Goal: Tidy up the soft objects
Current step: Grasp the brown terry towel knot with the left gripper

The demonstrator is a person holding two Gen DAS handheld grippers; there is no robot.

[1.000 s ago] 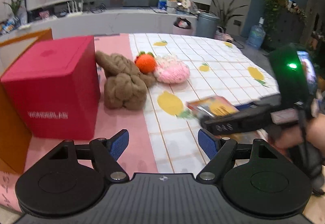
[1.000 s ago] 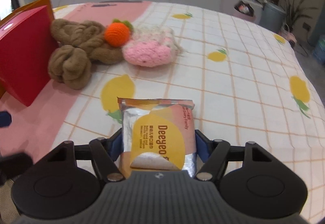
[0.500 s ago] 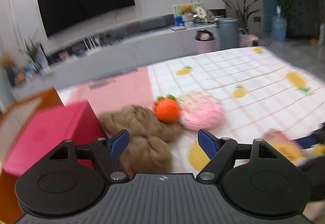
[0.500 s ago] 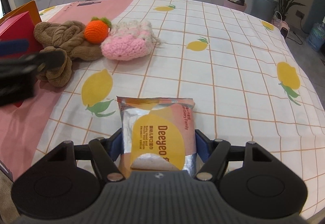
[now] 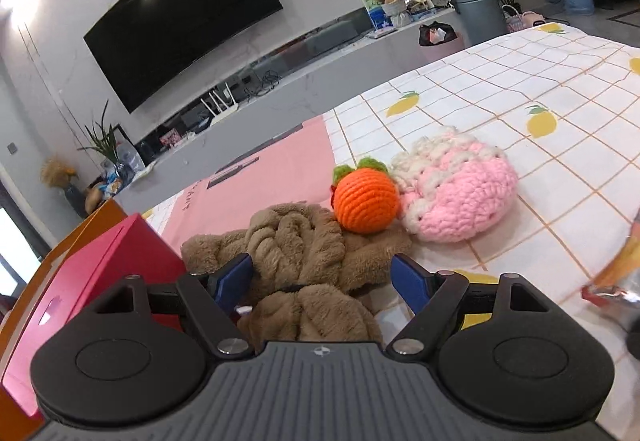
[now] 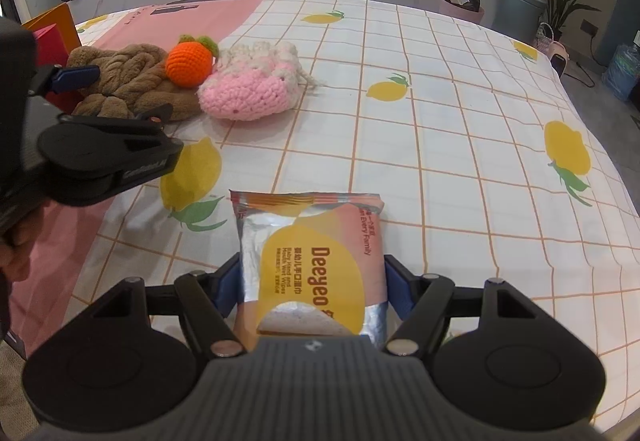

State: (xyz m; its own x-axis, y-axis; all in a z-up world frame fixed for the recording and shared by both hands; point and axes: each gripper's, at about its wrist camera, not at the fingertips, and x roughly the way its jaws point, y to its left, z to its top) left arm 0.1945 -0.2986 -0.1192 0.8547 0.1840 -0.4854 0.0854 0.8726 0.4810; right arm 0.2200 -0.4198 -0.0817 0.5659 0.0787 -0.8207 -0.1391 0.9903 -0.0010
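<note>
Right wrist view: right gripper [image 6: 312, 283] clamps wet-wipes pack [image 6: 314, 265], parked aside; left gripper [image 5: 322, 277], jaws spread, straddles brown plush [image 5: 296, 253], apparently for pickup.

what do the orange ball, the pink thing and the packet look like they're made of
Orange ball: crocheted yarn, matte, with visible spiral stitch rows and green yarn leaves.
Pink pouch: chunky knitted wool or acrylic, with fuzzy loops and a cream rim.
Wet wipes packet: glossy plastic film, probably foil-lined, with silvery crinkled edges.
</note>
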